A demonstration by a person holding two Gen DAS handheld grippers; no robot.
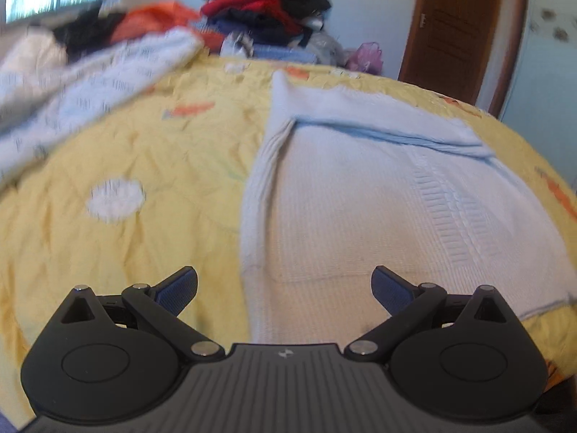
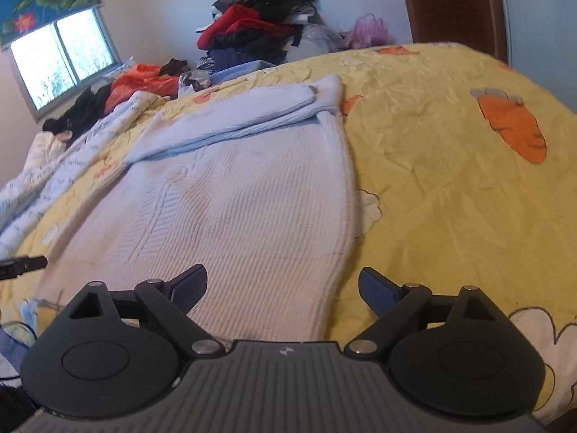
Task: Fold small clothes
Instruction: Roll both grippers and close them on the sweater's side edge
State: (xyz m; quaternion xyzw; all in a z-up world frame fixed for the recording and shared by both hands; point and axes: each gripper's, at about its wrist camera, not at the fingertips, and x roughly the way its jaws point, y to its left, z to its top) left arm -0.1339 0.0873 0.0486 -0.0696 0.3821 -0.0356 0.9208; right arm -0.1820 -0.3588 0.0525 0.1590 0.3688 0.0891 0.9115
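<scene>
No legible writing on sweater (image 1: 360, 198)

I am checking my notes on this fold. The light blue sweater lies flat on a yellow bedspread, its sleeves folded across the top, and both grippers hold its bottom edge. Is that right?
Not quite. Neither gripper holds the sweater. In both wrist views the jaws of the left gripper and right gripper stand open and empty above it. The rest is right: it lies flat on the yellow bedspread, sleeves folded across the top.
</scene>
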